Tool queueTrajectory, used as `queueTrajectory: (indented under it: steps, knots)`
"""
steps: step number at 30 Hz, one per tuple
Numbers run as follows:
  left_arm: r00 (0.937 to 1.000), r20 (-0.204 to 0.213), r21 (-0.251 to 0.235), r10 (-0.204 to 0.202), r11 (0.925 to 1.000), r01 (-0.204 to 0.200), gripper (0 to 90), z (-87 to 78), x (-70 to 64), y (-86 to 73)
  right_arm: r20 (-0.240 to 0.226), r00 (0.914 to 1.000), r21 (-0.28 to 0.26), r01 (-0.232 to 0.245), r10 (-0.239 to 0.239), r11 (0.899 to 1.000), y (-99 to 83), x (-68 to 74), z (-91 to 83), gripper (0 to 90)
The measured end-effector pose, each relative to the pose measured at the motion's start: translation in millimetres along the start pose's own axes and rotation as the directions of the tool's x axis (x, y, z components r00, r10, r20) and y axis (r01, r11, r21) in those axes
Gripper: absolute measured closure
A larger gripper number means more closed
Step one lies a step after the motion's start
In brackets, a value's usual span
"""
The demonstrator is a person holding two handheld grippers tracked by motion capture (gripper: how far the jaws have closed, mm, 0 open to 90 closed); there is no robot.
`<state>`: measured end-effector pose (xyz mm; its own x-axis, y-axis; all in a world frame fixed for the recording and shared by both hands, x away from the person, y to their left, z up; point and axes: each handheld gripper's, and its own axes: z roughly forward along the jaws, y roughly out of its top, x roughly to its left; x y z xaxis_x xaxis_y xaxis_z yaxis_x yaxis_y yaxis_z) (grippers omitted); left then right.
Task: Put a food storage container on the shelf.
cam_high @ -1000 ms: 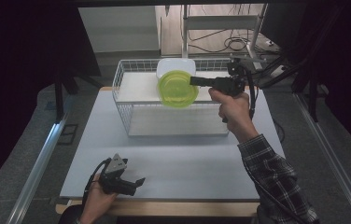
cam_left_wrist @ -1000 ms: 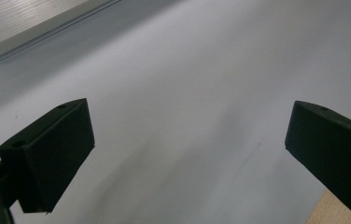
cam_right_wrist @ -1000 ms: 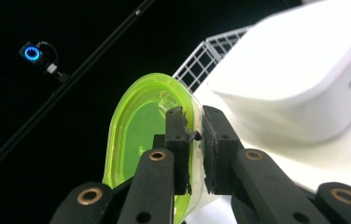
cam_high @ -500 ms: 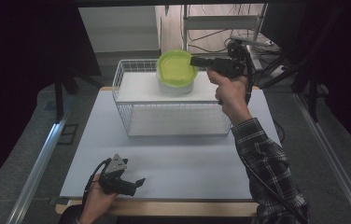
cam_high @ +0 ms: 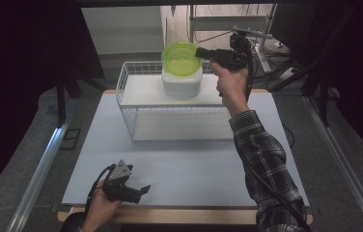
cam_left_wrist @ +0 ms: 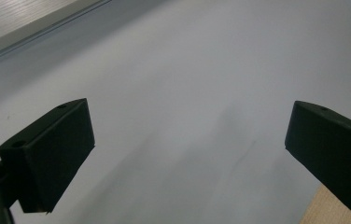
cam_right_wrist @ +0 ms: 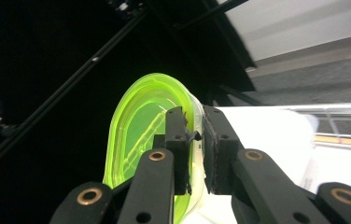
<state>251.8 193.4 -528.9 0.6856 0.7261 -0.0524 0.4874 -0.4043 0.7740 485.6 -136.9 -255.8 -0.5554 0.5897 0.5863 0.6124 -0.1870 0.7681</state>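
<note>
Left gripper (cam_high: 130,189) sat idle nearest the person, well in front of the wire basket (cam_high: 126,96), jaws spread wide. Past it, right gripper (cam_right_wrist: 194,140) pinched the green lid's (cam_high: 181,58) rim, probably lifting it off the white container (cam_high: 182,83) on the basket.

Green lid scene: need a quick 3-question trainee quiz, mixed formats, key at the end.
1. True or false: the right gripper is shut on the rim of the green lid.
2. Where does the white container sit? A) on the bare table B) in the wire basket C) on the floor
3. Fill in: the left gripper has its jaws ____ and holds nothing.

Key: 1 true; 2 B; 3 open
</note>
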Motion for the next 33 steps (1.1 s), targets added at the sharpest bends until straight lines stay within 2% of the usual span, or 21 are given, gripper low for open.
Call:
queueTrajectory:
  steps: [8, 13, 17, 19, 23, 29, 33]
  knots:
    - [1.0, 0.002, 0.005, 0.003, 1.0, -0.003, 1.2, 0.8, -0.4, -0.2, 0.052, 0.9984, 0.001, -0.023, 0.023, 1.0, 1.0, -3.1, 8.0, 81.5]
    - [1.0, 0.003, 0.008, 0.002, 1.0, -0.002, 1.2, 1.3, -0.4, -0.2, 0.058, 0.9971, 0.001, -0.05, 0.05, 0.999, 1.3, -5.1, 10.0, 80.9]
    - [1.0, 0.004, 0.012, 0.004, 0.9999, -0.004, 1.2, 1.8, -0.8, -0.2, 0.103, 0.9942, 0.002, -0.029, 0.029, 1.0, 2.5, -1.2, 13.4, 79.3]
    - [1.0, 0.005, 0.013, 0.003, 0.9999, -0.003, 1.2, 1.8, -1.1, -0.2, 0.145, 0.9894, 0.003, -0.004, 0.003, 1.0, 3.1, 1.6, 15.9, 77.7]
    - [1.0, 0.007, 0.014, 0.003, 0.9999, -0.003, 1.2, 2.0, -0.9, -0.4, 0.188, 0.9821, 0.002, 0.012, -0.013, 1.0, 3.8, 3.7, 19.6, 73.8]
    - [0.9999, 0.011, 0.02, 0.006, 0.9998, -0.006, 1.2, 2.7, -1.4, -0.5, 0.231, 0.9724, 0.022, 0.03, -0.035, 0.999, 3.4, 3.0, 24.0, 70.3]
    - [0.9999, 0.011, 0.021, 0.006, 0.9998, -0.006, 1.2, 2.8, -1.4, -0.5, 0.227, 0.9734, 0.015, 0.03, -0.033, 0.999, 2.7, 0.8, 24.8, 70.2]
